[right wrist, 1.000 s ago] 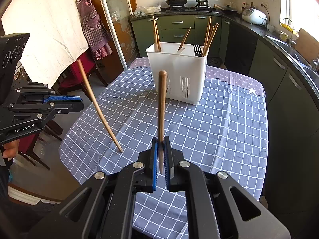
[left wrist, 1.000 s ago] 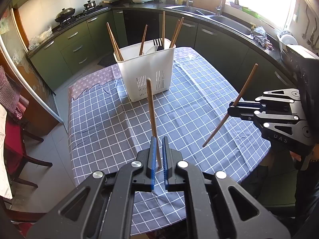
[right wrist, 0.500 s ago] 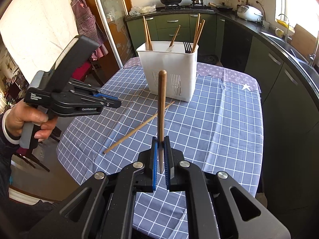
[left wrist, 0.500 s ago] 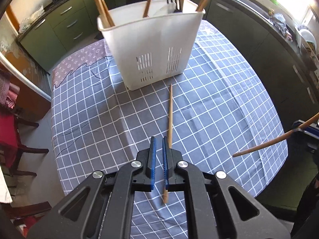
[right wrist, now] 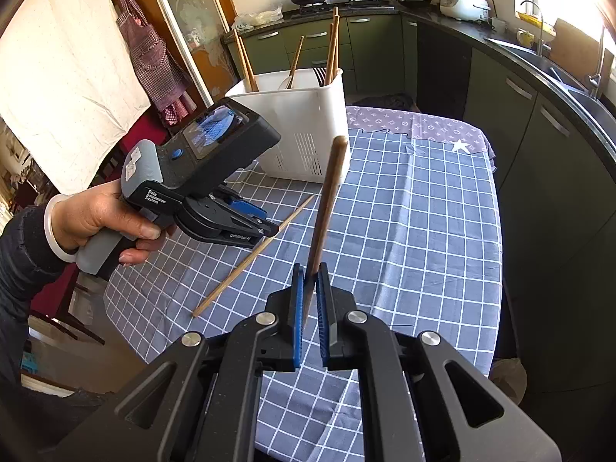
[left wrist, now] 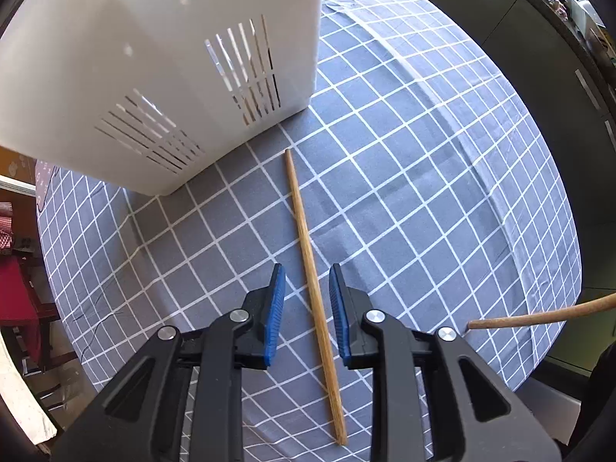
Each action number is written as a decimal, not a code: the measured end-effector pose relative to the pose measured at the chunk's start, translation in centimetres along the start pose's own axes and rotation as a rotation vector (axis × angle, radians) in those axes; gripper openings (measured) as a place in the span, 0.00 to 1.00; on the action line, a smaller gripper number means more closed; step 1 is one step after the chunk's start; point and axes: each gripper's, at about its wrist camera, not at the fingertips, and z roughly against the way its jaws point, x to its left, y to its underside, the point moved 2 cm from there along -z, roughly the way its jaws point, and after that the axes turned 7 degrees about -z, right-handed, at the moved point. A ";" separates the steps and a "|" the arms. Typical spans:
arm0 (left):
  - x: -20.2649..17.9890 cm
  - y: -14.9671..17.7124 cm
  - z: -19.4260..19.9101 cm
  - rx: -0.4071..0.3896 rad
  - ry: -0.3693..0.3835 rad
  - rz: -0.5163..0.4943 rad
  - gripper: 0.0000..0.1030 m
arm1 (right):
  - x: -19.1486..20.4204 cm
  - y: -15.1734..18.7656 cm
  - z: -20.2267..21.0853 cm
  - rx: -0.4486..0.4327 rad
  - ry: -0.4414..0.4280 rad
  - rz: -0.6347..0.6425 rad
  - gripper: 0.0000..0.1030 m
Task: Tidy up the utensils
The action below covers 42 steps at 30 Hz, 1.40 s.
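Wooden chopstick lies flat on the checked surface, between the parted blue pads of the left claw, its far tip near the white utensil holder. That holder blocks the way ahead; open cloth spreads rightward to the rounded edge. The right claw is clamped on a darker chopstick, held nearly upright above the near edge.

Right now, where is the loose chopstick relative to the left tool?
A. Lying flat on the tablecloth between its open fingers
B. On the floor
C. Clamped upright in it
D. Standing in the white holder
A: the chopstick lies flat on the tablecloth between the open fingers of the left tool.
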 end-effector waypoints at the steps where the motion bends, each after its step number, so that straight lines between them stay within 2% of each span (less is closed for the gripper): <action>1: -0.1 -0.2 -0.2 0.004 -0.007 -0.002 0.22 | -0.1 0.0 0.0 0.000 -0.002 -0.002 0.07; 7: 0.1 -0.9 -1.7 0.044 -0.017 0.030 0.22 | 0.0 -0.1 -0.2 -0.001 -0.012 0.000 0.07; 11: 0.7 -1.1 -1.9 0.044 -0.020 0.052 0.22 | 0.0 -0.2 -0.2 0.001 -0.015 0.001 0.07; 13: 0.7 -1.1 -1.9 0.047 -0.012 0.054 0.09 | 0.0 -0.2 -0.1 0.002 -0.015 0.000 0.07; 17: -0.5 -1.1 -2.0 0.051 -0.046 0.043 0.07 | 0.1 -0.2 -0.2 0.003 -0.013 0.001 0.07; 20: -0.4 -0.7 -2.0 0.056 -0.011 0.070 0.06 | 0.3 -0.1 -0.1 0.006 -0.011 0.003 0.07; 23: 0.0 0.1 -0.7 0.023 -0.011 0.071 0.06 | 0.3 0.0 -0.1 0.005 -0.007 0.001 0.07; 27: 0.0 1.6 2.9 -0.046 -0.015 0.064 0.06 | 0.2 0.0 -0.1 0.002 -0.001 -0.004 0.07; 37: -0.2 7.1 11.3 -0.219 -0.039 0.041 0.06 | 0.3 0.0 -0.9 0.014 0.006 0.003 0.07; 42: -0.2 9.4 13.4 -0.259 -0.051 0.038 0.06 | 0.0 0.0 -1.4 0.023 0.008 -0.008 0.07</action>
